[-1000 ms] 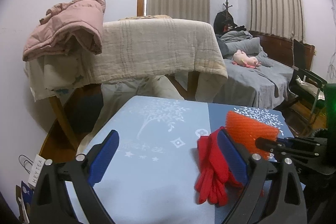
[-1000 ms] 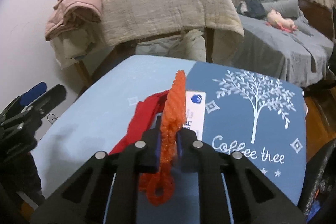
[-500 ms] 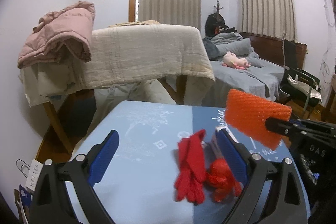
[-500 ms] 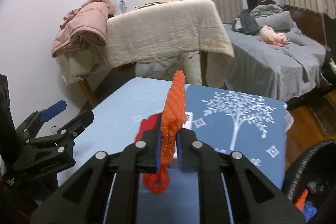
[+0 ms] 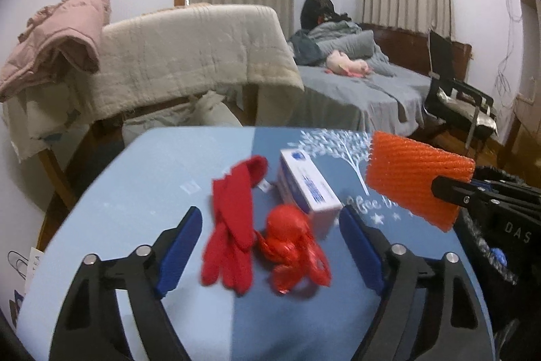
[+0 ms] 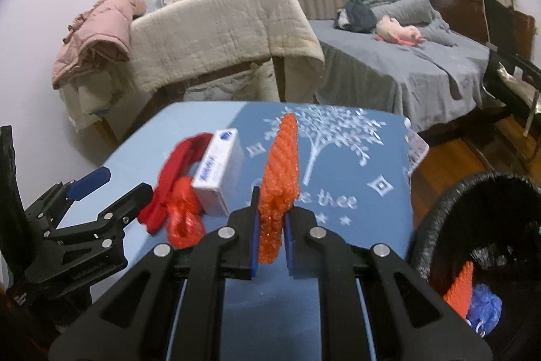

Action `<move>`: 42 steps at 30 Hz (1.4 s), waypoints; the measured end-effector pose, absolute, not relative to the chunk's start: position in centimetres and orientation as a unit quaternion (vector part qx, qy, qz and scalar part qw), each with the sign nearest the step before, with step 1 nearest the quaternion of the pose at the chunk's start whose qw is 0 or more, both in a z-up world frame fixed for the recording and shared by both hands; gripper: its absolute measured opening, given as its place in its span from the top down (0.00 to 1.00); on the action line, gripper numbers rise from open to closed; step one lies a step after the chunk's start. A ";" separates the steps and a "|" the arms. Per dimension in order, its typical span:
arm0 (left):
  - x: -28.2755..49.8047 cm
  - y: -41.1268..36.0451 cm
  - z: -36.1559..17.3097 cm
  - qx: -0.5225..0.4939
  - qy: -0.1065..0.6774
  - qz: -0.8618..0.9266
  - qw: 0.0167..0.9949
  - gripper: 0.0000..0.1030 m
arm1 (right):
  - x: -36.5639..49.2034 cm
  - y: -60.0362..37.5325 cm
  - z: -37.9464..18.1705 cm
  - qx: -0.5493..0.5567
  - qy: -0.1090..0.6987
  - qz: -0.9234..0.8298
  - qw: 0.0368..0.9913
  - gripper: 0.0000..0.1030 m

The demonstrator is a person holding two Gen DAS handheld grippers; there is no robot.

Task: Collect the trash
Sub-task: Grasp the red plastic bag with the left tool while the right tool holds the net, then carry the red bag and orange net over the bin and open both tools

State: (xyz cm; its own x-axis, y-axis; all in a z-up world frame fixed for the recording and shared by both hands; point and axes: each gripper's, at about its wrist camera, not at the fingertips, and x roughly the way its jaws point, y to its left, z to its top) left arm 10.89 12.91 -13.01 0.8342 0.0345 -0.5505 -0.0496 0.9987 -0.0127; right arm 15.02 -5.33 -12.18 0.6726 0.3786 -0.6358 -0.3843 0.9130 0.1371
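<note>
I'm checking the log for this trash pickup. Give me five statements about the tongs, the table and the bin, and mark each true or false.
1. The right tongs are shut on the orange foam net. True.
2. The left tongs grip the red glove. False: they are open and empty, and the glove lies on the table.
3. The white box lies on the table beside the glove. True.
4. The black bin holds nothing. False: an orange piece and a blue bag lie inside.
5. The crumpled red bag is already in the bin. False: it lies on the table in front of the box.
</note>
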 end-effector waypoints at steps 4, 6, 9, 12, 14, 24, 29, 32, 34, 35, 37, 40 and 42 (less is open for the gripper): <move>12.0 12.1 -14.8 -0.010 0.312 0.012 0.950 0.33 | 15.3 -5.8 -13.3 -0.004 0.357 0.204 0.912 0.89; 12.4 11.9 -15.5 -0.009 0.322 0.009 0.947 0.37 | 15.5 -5.9 -13.8 -0.004 0.362 0.203 0.910 0.89; 13.0 11.5 -16.5 -0.006 0.339 0.006 0.941 0.43 | 15.6 -5.7 -14.1 -0.005 0.366 0.204 0.908 0.89; 13.6 11.3 -17.2 -0.003 0.359 0.004 0.933 0.60 | 15.8 -5.7 -14.3 -0.006 0.368 0.205 0.907 0.89; 13.9 11.3 -17.5 -0.002 0.367 0.007 0.930 0.71 | 15.8 -5.5 -14.3 -0.006 0.370 0.206 0.906 0.89; 12.2 11.6 -15.0 -0.005 0.334 0.004 0.943 0.84 | 14.9 -5.2 -12.9 -0.010 0.358 0.216 0.908 0.89; 10.9 11.8 -12.6 -0.012 0.318 0.007 0.948 0.84 | 14.0 -5.5 -11.4 -0.006 0.344 0.219 0.913 0.89; 10.3 11.5 -11.4 -0.007 0.310 0.007 0.951 0.85 | 13.4 -5.7 -10.3 -0.006 0.334 0.221 0.916 0.88; 10.1 11.3 -10.6 -0.007 0.305 0.006 0.952 0.84 | 13.0 -5.9 -9.7 -0.004 0.329 0.222 0.918 0.88; 9.8 11.1 -10.1 -0.009 0.301 0.004 0.953 0.84 | 12.8 -6.0 -9.3 -0.004 0.326 0.223 0.919 0.88; 9.5 10.8 -9.5 -0.010 0.297 0.002 0.955 0.85 | 12.4 -6.2 -8.6 -0.004 0.321 0.222 0.921 0.88; 9.0 10.2 -8.6 -0.011 0.287 -0.006 0.958 0.85 | 11.7 -6.8 -7.8 -0.004 0.313 0.219 0.924 0.88; 8.8 9.8 -7.9 -0.011 0.282 -0.013 0.959 0.85 | 11.3 -7.3 -7.3 -0.001 0.309 0.216 0.926 0.88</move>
State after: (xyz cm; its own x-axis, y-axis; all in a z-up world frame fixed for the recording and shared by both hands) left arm 8.81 9.75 -7.90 0.8407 -0.0303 -0.5406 0.0181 0.9994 -0.0278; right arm 11.31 -7.27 -7.34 0.7154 0.4000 -0.5728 -0.4017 0.9063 0.1312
